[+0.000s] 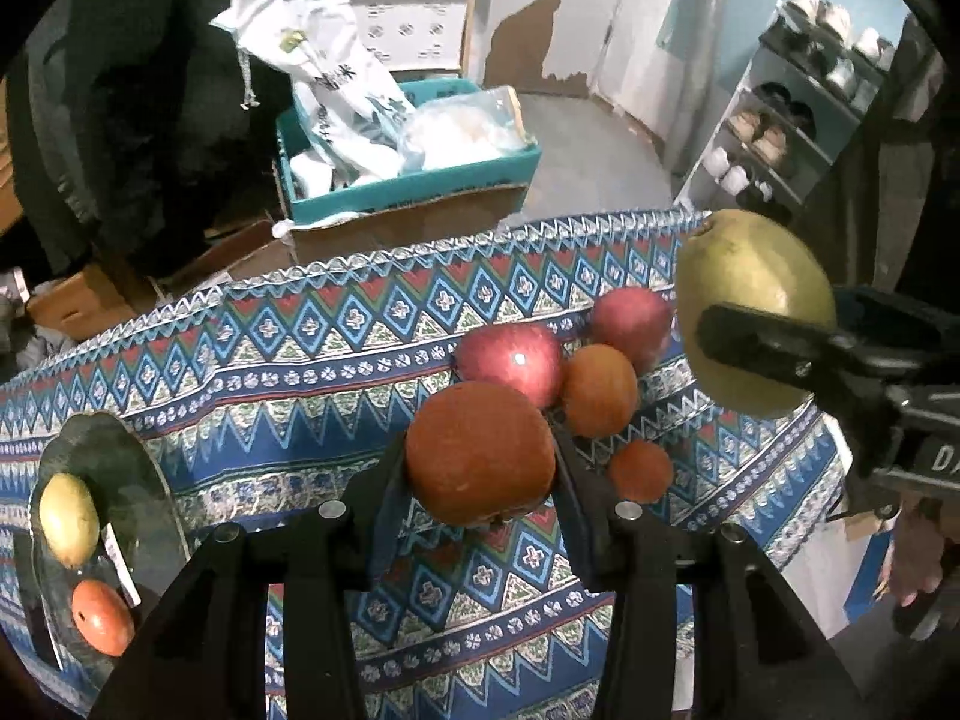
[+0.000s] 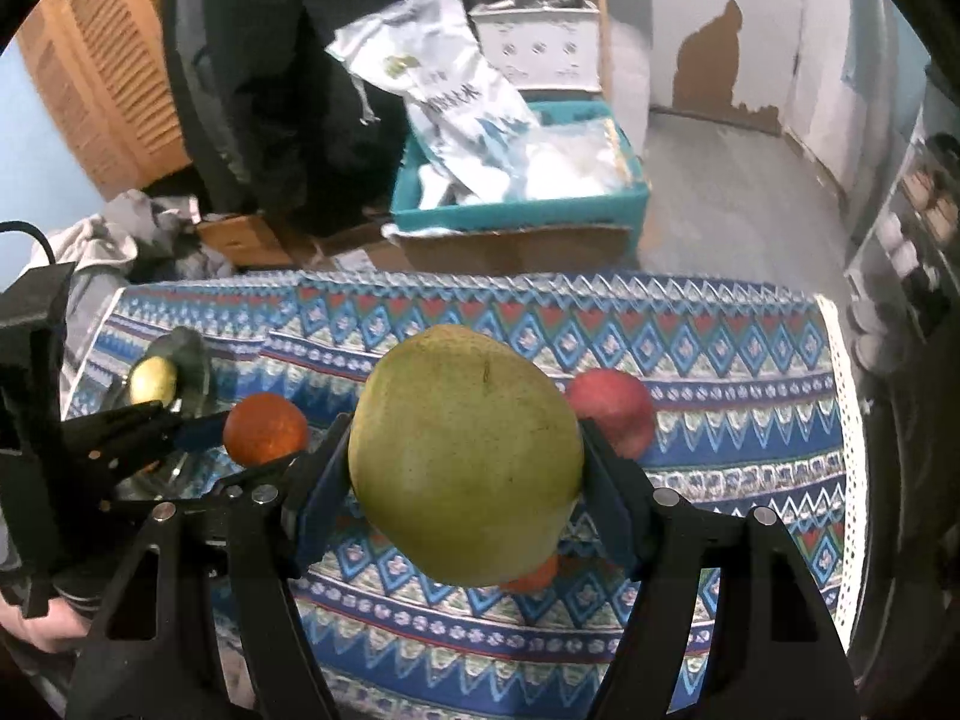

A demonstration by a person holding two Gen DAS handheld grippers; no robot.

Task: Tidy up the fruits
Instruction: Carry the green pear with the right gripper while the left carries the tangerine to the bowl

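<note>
My left gripper (image 1: 480,456) is shut on a round orange (image 1: 480,450), held above the patterned tablecloth (image 1: 240,360). At the right edge of that view hangs a big green fruit (image 1: 750,300), with my right gripper (image 2: 467,450) shut on it; it fills the middle of the right wrist view as the green fruit (image 2: 468,462). On the cloth below lie two red apples (image 1: 510,360) (image 1: 630,321) and two smaller oranges (image 1: 600,387) (image 1: 641,471). A glass plate (image 1: 120,450) at the left holds a yellow-green fruit (image 1: 69,519) and an orange fruit (image 1: 102,618).
Behind the table's far edge stands a teal crate (image 1: 408,192) with white bags on a cardboard box. A shoe rack (image 1: 780,120) is at the back right. Dark clothing hangs at the back left. A hand (image 2: 48,630) holds the left gripper's handle.
</note>
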